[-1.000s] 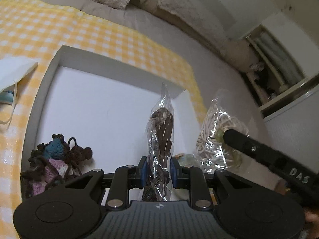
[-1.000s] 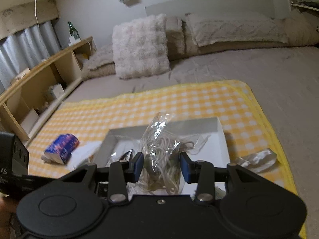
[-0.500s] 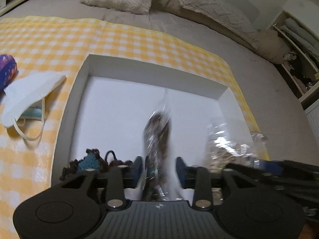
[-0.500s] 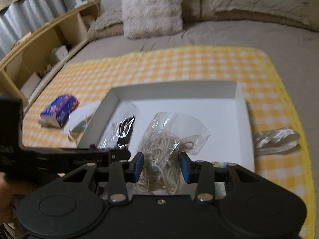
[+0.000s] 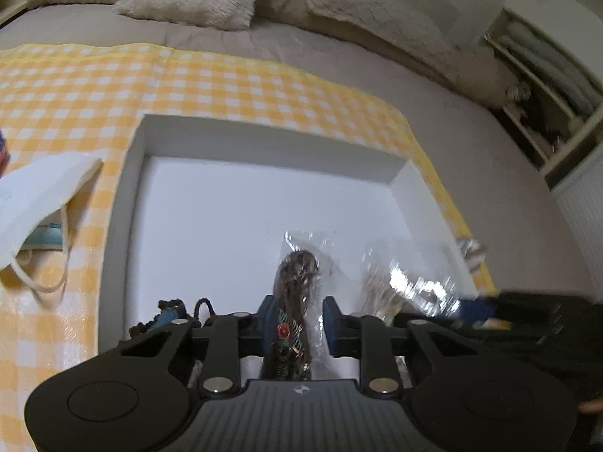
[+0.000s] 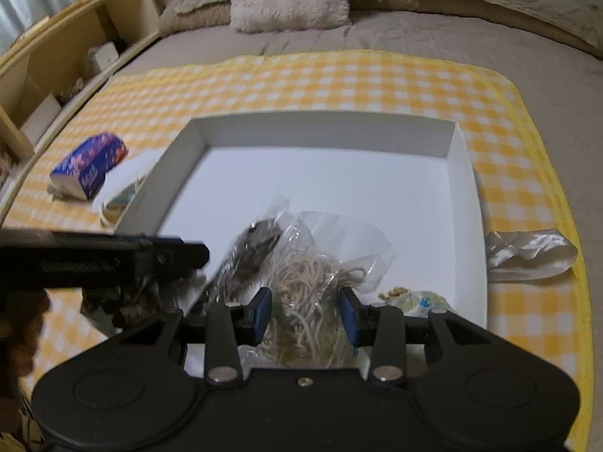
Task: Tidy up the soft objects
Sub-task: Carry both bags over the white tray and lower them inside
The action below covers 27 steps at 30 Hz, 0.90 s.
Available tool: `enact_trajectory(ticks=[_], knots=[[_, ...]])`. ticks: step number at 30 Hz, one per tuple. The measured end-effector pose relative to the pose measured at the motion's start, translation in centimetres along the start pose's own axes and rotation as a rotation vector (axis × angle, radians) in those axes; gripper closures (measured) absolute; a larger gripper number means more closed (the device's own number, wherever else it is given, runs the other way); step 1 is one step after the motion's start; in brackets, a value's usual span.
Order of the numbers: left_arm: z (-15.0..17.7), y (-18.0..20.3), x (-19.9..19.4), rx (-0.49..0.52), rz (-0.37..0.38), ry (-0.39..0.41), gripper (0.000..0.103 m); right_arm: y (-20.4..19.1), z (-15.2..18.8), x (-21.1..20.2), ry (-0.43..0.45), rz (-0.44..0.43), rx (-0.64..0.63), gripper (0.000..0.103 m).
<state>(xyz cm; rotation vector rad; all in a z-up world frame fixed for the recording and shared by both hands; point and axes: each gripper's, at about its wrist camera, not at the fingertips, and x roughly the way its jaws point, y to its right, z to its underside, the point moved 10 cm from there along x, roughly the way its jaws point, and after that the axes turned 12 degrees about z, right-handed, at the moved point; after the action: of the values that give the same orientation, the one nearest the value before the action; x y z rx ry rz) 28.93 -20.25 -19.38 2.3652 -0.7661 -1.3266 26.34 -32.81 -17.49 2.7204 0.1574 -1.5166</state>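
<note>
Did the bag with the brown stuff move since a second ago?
Yes. The brown yarn bag stood upright above the white box's near edge; now it lies tipped down inside the box, between the left gripper's open fingers.

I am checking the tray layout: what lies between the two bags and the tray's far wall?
Only bare white floor, in both wrist views, from the brown bag and cream bag to the tray wall.

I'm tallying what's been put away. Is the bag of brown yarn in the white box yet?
In. The bag of brown yarn lies over the white box floor, between the left tongs, open around it.
</note>
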Motion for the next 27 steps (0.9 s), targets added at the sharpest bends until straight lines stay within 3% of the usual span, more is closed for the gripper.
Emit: enact_trajectory(ticks=[6, 10, 18, 23, 27], knots=[[1.9, -0.2, 1.9, 0.076, -0.031, -0.093, 0.082, 0.0, 0.1, 0.6, -0.018, 0.037, -0.010, 0.063], [3.0, -0.1, 1.9, 0.083, -0.035, -0.139, 0.082, -1.3, 0.2, 1.6, -0.031, 0.016, -0.032, 0.063], [3.4, -0.8, 0.5, 0.087, -0.053, -0.149, 0.083, -3.6, 0.6, 2.1, -0.052, -0.019, -0.075, 0.064], [3.2, -1.1, -0.2, 0.113, -0.063, -0.140, 0.083, -2.4, 0.7, 1.8, -0.040, 0.035, -0.110, 0.064], [2.9, -0.8, -0.8, 0.136, -0.057, -0.119, 0.079, -1.4, 1.1, 1.6, -0.040, 0.027, -0.095, 0.063]])
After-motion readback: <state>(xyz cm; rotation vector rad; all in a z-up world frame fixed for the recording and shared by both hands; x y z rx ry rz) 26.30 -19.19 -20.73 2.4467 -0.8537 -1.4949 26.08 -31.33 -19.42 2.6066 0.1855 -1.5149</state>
